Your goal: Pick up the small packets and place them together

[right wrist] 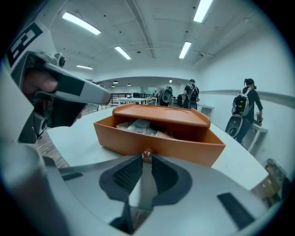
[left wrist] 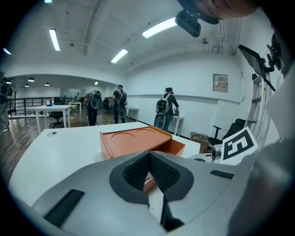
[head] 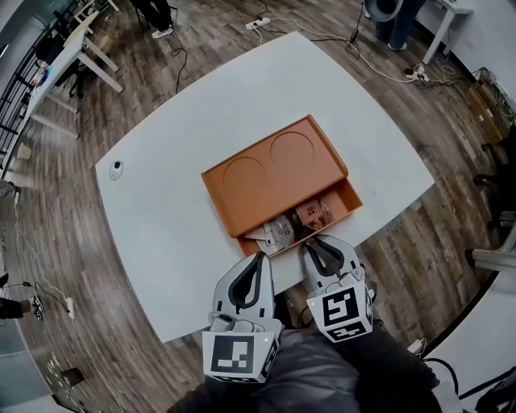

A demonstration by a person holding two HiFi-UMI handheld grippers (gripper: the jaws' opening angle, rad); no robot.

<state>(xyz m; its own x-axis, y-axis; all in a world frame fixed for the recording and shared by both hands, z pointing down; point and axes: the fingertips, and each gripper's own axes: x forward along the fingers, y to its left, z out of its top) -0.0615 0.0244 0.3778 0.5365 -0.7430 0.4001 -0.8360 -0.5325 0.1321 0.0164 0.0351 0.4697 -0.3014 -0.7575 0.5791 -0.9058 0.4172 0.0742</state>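
Observation:
An orange box (head: 274, 181) lies on the white table (head: 161, 234), its drawer (head: 343, 202) pulled out toward me. Several small packets (head: 284, 230) lie inside the drawer, also seen in the right gripper view as packets (right wrist: 138, 125). My right gripper (head: 311, 244) is at the drawer's front wall (right wrist: 175, 146), and its tips (right wrist: 146, 159) are shut on the small round knob (right wrist: 147, 155). My left gripper (head: 260, 260) hovers beside it at the table's near edge, shut and holding nothing (left wrist: 150, 157); the box (left wrist: 133, 140) lies just ahead of it.
A small white device (head: 117, 169) sits near the table's far left edge. Cables and a power strip (head: 258, 22) lie on the wood floor beyond. People with backpacks (left wrist: 167, 108) stand by desks across the room.

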